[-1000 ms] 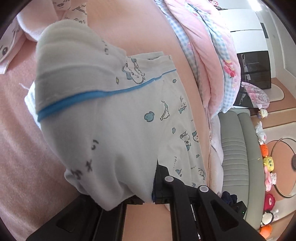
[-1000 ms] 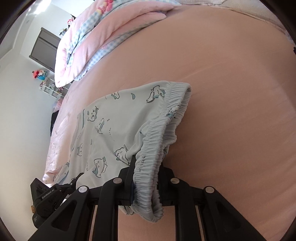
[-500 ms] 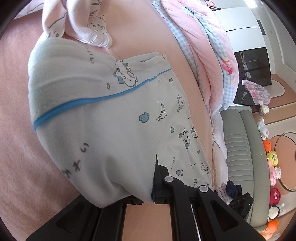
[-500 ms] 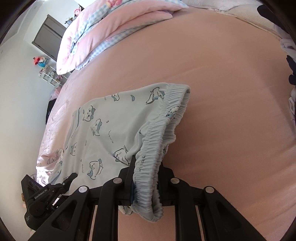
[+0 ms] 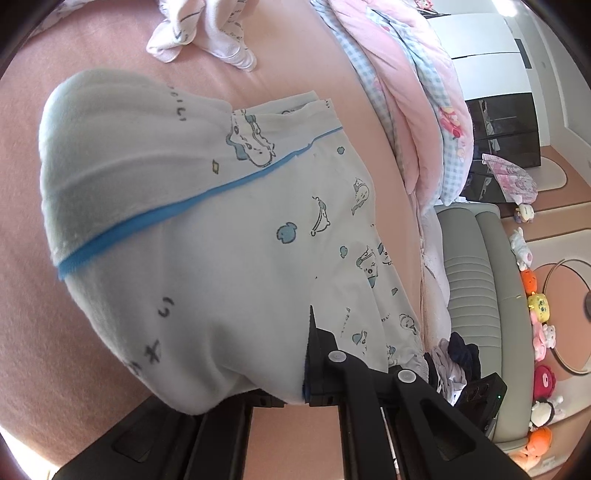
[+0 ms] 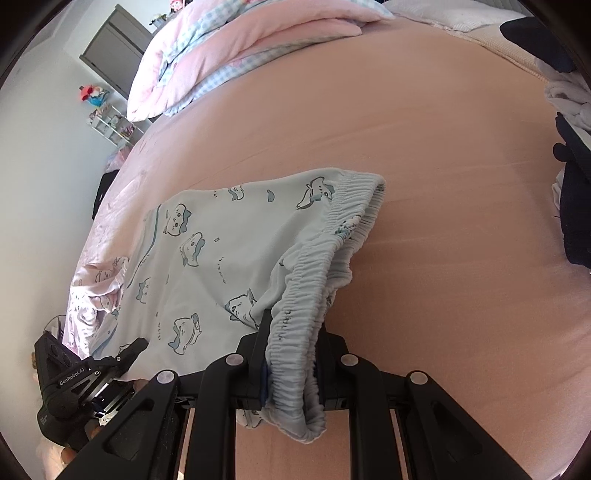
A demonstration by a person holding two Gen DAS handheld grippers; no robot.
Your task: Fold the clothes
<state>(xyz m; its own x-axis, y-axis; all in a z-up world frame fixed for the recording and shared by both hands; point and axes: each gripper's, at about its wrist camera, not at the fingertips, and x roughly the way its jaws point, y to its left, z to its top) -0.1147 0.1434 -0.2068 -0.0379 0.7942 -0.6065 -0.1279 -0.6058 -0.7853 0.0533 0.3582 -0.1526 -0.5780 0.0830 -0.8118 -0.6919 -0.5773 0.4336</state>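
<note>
Pale blue printed shorts [image 6: 221,258] with cartoon animals lie stretched over the pink bed sheet [image 6: 443,184]. My right gripper [image 6: 291,354] is shut on their gathered elastic waistband [image 6: 314,266]. My left gripper [image 5: 280,369] is shut on the hem end of the shorts [image 5: 221,240], near the bright blue piping [image 5: 147,218]; the cloth drapes over its left finger and hides it. The left gripper also shows at the lower left of the right wrist view [image 6: 125,354], holding the far end.
A pink and white garment [image 5: 207,33] lies crumpled beyond the shorts. A pink and blue checked duvet [image 6: 229,62] is bunched at the head of the bed. Dark and white clothes [image 6: 572,166] sit at the right edge. A grey sofa [image 5: 476,295] and plush toys stand beside the bed.
Both grippers have drawn back with the shorts still gripped. More sheet and the crumpled pink garment now show beyond the shorts, and the dark clothes have come into view at the right.
</note>
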